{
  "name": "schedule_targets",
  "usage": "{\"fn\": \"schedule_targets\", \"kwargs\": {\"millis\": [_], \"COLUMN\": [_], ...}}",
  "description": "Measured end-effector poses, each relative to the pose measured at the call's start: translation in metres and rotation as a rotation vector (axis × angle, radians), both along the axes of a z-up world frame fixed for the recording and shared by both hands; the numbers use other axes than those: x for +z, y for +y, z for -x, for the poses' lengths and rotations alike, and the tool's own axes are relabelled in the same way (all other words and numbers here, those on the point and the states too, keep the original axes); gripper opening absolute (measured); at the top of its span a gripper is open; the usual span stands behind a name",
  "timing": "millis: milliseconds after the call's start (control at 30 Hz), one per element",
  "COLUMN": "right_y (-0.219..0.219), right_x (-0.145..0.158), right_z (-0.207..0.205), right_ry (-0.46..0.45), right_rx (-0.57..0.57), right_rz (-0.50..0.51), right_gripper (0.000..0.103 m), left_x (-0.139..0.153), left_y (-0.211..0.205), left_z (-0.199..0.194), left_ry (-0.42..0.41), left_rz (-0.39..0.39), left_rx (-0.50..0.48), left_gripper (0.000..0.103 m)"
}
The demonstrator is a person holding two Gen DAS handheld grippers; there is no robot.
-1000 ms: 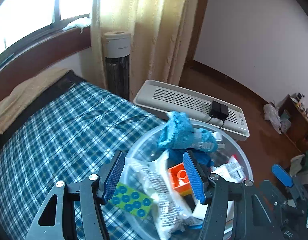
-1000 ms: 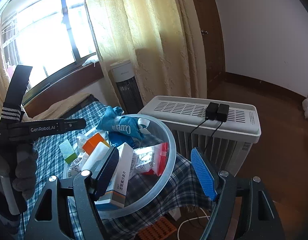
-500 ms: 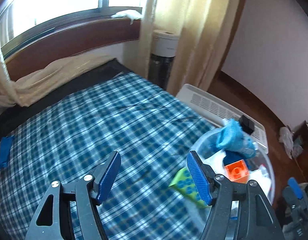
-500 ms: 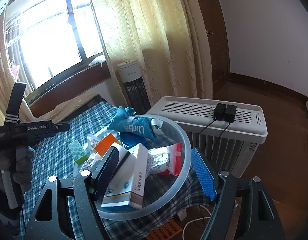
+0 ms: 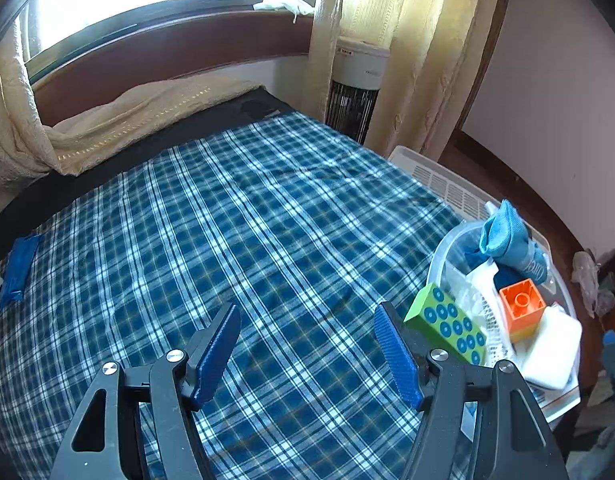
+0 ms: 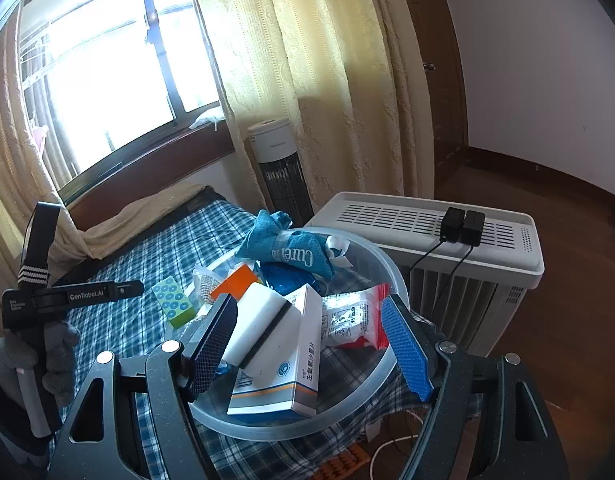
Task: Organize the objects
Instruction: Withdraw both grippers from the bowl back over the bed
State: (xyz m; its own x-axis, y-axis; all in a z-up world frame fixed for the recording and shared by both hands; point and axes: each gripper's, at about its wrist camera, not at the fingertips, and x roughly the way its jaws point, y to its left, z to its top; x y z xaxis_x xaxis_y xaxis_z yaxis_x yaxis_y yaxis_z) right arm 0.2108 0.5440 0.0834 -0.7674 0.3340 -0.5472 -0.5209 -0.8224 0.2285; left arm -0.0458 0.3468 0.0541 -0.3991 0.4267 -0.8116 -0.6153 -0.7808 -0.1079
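My left gripper [image 5: 307, 354] stands open over the bare plaid bedspread [image 5: 227, 240], nothing between its pads. Its jaws have just been opening. The green block [image 5: 447, 326] with blue dots sits just beside its right finger, at the near rim of the clear plastic bowl [image 6: 391, 276]; whether it rests on the bed or leans on the rim I cannot tell.

My right gripper [image 6: 307, 344] hangs over the bowl with its jaws wide apart, pressing on nothing, though the white sponge [image 6: 263, 328] and the white medicine box [image 6: 287, 368] show between them.

The bowl is heaped. On top lies a blue cloth [image 6: 283, 244] wrapped round a bottle. Under it sit an orange block [image 6: 235, 284], the sponge with its dark stripe, the medicine box, a red-edged plastic pouch [image 6: 355, 320] and some clear wrapped packets.

I judge the green block light, hard and smooth, so I would take it across its long flat sides. The orange block should handle the same way, across two opposite faces. The box is light cardboard that dents under a hard squeeze, so I would pinch it gently across its thin sides. The sponge will give. The pouch and packets look slippery, best pinched at an edge. The cloth is soft and may slide off whatever it wraps.
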Motion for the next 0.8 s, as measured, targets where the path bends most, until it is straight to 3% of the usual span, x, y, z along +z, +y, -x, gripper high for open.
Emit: {"fn": "schedule_targets", "kwargs": {"millis": [467,800], "right_y": [0.002,-0.005], "right_x": [-0.003,0.0], "right_z": [-0.003,-0.001], "right_ry": [-0.005,0.007], "right_rx": [-0.011,0.0], "right_rz": [0.009,0.012], "right_gripper": [0.076,0.076], "left_x": [-0.003,-0.001], "left_y": [0.04,0.025], "left_z": [-0.014,-0.015], "left_ry": [0.019,0.024], "left_rz": [0.021,0.012], "left_rx": [-0.067,-0.035], "left_gripper": [0.073,0.076]}}
